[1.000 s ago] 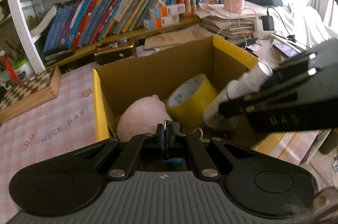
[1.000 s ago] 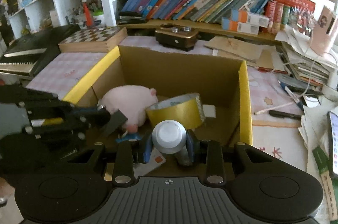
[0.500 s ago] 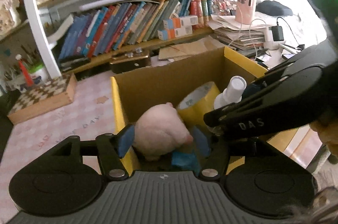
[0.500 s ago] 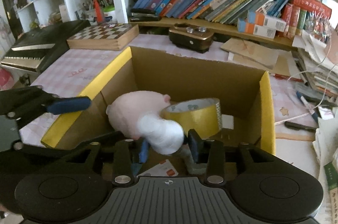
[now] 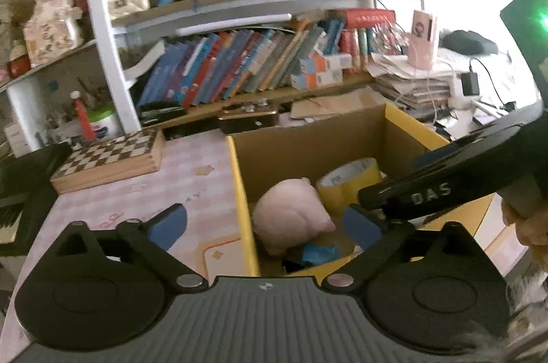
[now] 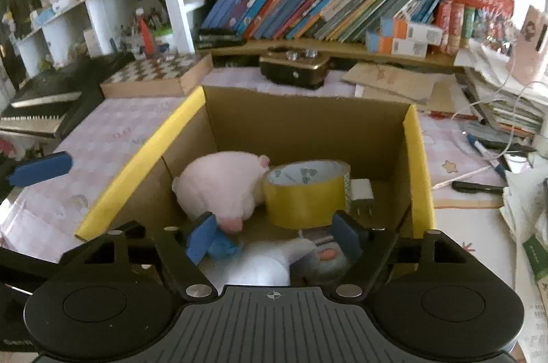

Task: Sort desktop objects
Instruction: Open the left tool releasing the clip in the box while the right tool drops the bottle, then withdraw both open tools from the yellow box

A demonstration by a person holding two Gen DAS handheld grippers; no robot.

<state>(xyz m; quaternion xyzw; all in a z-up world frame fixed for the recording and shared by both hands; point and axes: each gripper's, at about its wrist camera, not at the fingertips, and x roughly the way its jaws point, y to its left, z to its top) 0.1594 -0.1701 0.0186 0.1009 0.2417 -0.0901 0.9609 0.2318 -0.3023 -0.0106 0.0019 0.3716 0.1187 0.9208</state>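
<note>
While both grippers hang over the box (image 6: 416,164), the left gripper (image 5: 263,222) is wide open with nothing in it, and the right gripper (image 6: 274,238) is wide open too. A white bottle (image 6: 263,263) lies in the box, low between the right fingers. The pink toy (image 6: 219,188) and tape (image 6: 304,195) sit touching behind it.

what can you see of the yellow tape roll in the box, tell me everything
The yellow tape roll is a wide ring of glossy yellow tape on a pale inner core printed with small greenish marks. It rests tilted on its side inside the cardboard box, hole facing up and back. The pink plush toy presses against its left side, and a white plug sits at its right. No gripper touches it.
</note>
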